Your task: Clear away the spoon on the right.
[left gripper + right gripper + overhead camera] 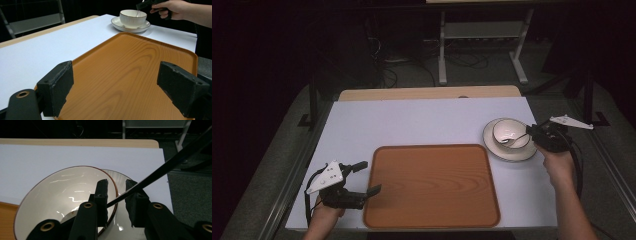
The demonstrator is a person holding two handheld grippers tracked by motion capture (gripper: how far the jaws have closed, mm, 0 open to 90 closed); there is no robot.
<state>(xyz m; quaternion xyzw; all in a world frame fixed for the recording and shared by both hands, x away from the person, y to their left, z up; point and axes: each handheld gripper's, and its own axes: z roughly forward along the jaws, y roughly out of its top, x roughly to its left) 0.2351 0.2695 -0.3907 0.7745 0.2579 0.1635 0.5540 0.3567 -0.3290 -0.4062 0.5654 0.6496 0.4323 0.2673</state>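
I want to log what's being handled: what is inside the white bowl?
A spoon lies in the bowl, its handle rising toward the right gripper. The bowl's bottom, behind the jaws in the right gripper view, stays covered.

A white-topped table (412, 122) runs across the middle of the high view, with a strip of pale wood along its far edge. Down at lower centre a wood-grain orange tray (432, 185) lies flat on it, and over at the right a white saucer (512, 151) sits just beyond the tray's far right corner.

High view overlooks table (422, 117); gripper views sit low, sharing bowl (132, 17).
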